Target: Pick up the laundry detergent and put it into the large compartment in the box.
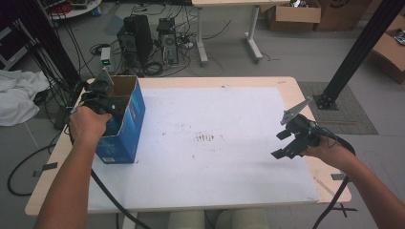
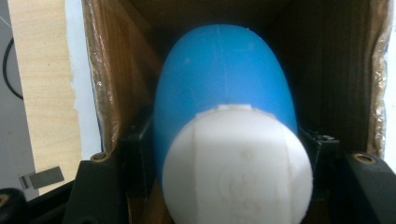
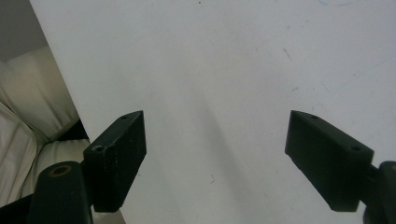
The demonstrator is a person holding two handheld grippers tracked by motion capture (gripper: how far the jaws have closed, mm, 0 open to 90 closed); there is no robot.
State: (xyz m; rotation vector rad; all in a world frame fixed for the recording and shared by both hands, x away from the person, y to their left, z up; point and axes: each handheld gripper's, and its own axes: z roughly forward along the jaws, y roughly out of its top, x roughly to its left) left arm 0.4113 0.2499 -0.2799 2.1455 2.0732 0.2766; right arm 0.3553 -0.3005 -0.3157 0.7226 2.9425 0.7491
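A blue cardboard box stands open-topped at the left edge of the table, its brown corrugated inside walls lined at the rim with glossy tape. The left tongs reach down into its mouth, the left hand wrapped over the handle, forearm running straight up from the bottom edge of the high view.

In the left gripper view the tongs are clenched on a bottle: a smooth, matte blue plastic body, rounded and egg-shaped, with a wide white cap faintly embossed on top. The black jaws press its two sides just behind the cap. Its long axis runs along the tongs, cap toward the camera and the blue rounded end pointing deeper into the box.

The right tongs hover over the white sheet near the table's right edge, held by the right hand with the wrist bent inward and the jaws pointing left. They are released, jaws spread wide with nothing between them above the scuffed white surface.
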